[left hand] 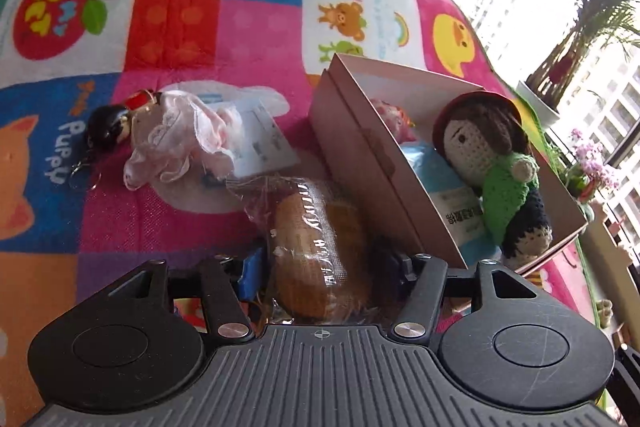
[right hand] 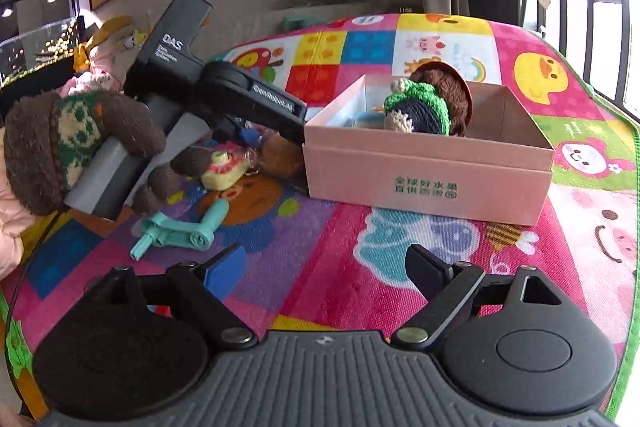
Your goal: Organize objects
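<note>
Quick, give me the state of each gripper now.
Left gripper: shut on a bagged brown toy, beside the pink box.
Right gripper: open, nothing between its fingers, above the mat.

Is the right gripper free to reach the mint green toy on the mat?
Probably yes. The right gripper is open and empty, and only bare mat lies between it and the mint green toy, ahead to its left.
</note>
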